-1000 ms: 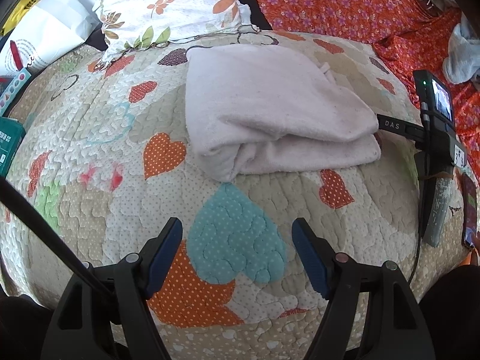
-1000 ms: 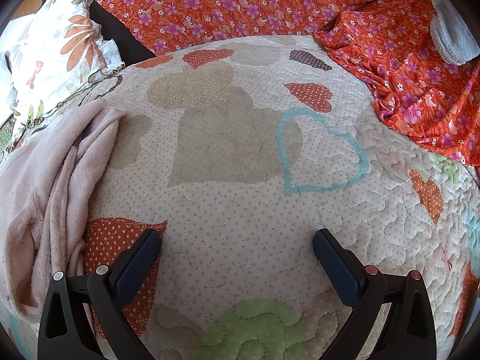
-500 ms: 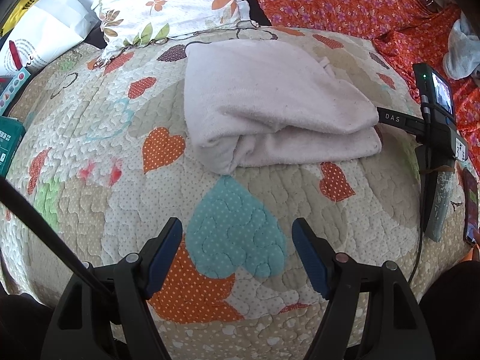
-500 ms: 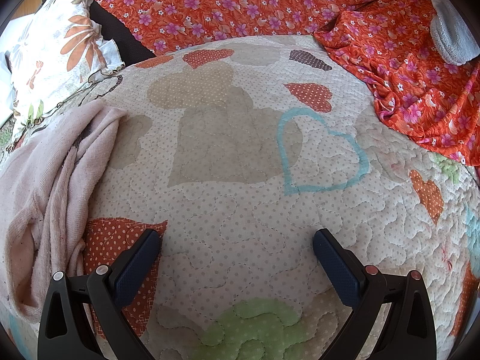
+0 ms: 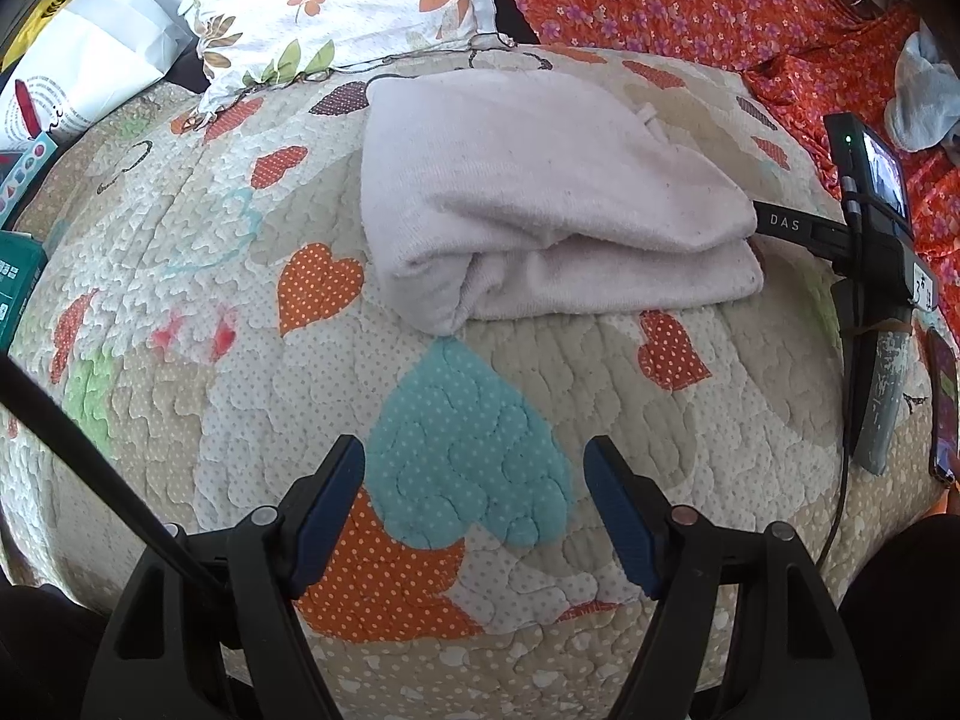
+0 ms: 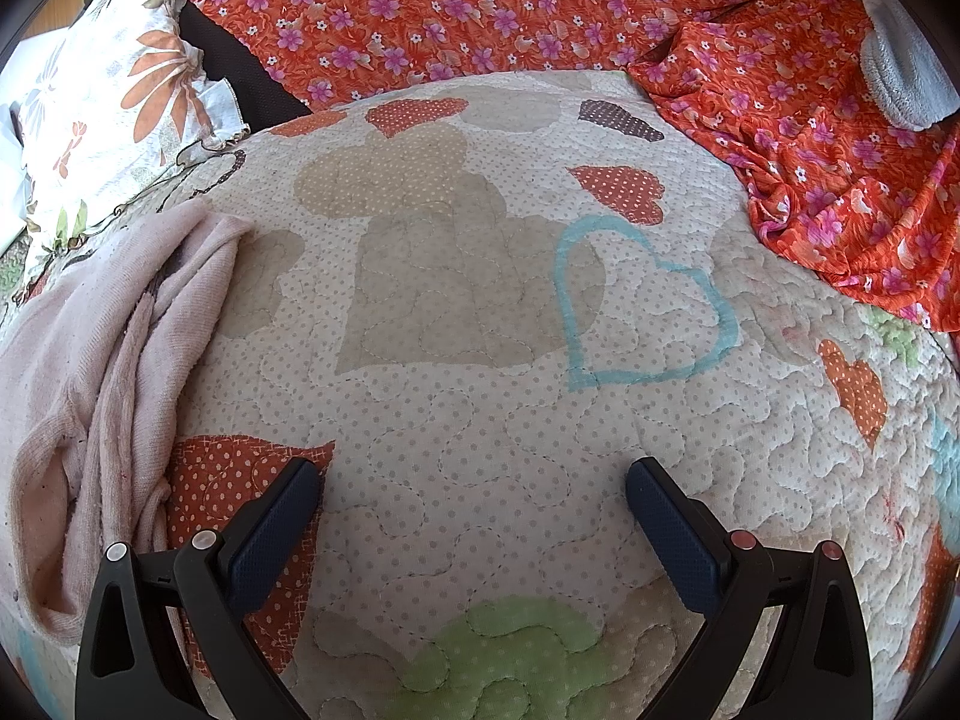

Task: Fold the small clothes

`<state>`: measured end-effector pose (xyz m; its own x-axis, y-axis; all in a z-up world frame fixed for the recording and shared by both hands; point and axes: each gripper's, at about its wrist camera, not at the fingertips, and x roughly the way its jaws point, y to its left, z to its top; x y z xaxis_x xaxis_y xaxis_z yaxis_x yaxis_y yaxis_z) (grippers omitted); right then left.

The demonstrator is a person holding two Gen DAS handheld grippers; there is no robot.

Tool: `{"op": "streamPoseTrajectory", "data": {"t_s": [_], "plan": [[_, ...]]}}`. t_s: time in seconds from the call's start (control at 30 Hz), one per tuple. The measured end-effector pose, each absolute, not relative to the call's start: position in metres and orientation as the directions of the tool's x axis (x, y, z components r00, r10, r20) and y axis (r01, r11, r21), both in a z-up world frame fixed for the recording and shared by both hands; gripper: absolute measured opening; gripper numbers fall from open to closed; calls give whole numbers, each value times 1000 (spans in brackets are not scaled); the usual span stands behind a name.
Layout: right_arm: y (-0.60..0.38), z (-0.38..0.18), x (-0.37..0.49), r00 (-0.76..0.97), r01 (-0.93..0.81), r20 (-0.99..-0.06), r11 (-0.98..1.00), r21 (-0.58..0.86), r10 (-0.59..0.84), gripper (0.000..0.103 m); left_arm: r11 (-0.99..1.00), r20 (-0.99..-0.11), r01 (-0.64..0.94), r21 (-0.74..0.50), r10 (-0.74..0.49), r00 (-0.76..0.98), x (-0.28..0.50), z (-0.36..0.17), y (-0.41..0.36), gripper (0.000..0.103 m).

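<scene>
A pale pink garment lies folded into a thick rectangle on the heart-patterned quilt. My left gripper hovers open above a teal heart patch, short of the garment's near edge, with nothing between its fingers. In the right wrist view the same pink garment shows at the far left, its layered edge bunched. My right gripper stands open over bare quilt, to the right of the garment and not touching it. The other gripper's body with its small screen shows at the right of the left wrist view, against the garment's right end.
A floral white pillow lies behind the garment. Orange flowered fabric covers the back and right. A grey-white cloth sits at the far right. White bags and a green box lie at the left edge. A phone lies at the right.
</scene>
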<state>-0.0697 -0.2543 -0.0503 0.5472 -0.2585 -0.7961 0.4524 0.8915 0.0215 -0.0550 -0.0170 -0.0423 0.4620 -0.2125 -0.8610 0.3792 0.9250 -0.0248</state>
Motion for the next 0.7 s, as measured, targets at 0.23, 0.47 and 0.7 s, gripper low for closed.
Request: {"op": "streamPoseTrajectory", "data": {"t_s": [0.23, 0.47, 0.7], "plan": [[-255, -50, -70, 547, 453, -796, 891, 21, -259, 103, 923, -857, 385, -22, -215, 468, -57, -40, -19, 75], [-255, -50, -70, 547, 453, -796, 891, 21, -259, 103, 923, -857, 385, -18, -213, 470, -59, -40, -19, 75], [-255, -50, -70, 547, 453, -796, 891, 21, -259, 103, 926, -858, 378, -22, -212, 468, -59, -41, -19, 75]]}}
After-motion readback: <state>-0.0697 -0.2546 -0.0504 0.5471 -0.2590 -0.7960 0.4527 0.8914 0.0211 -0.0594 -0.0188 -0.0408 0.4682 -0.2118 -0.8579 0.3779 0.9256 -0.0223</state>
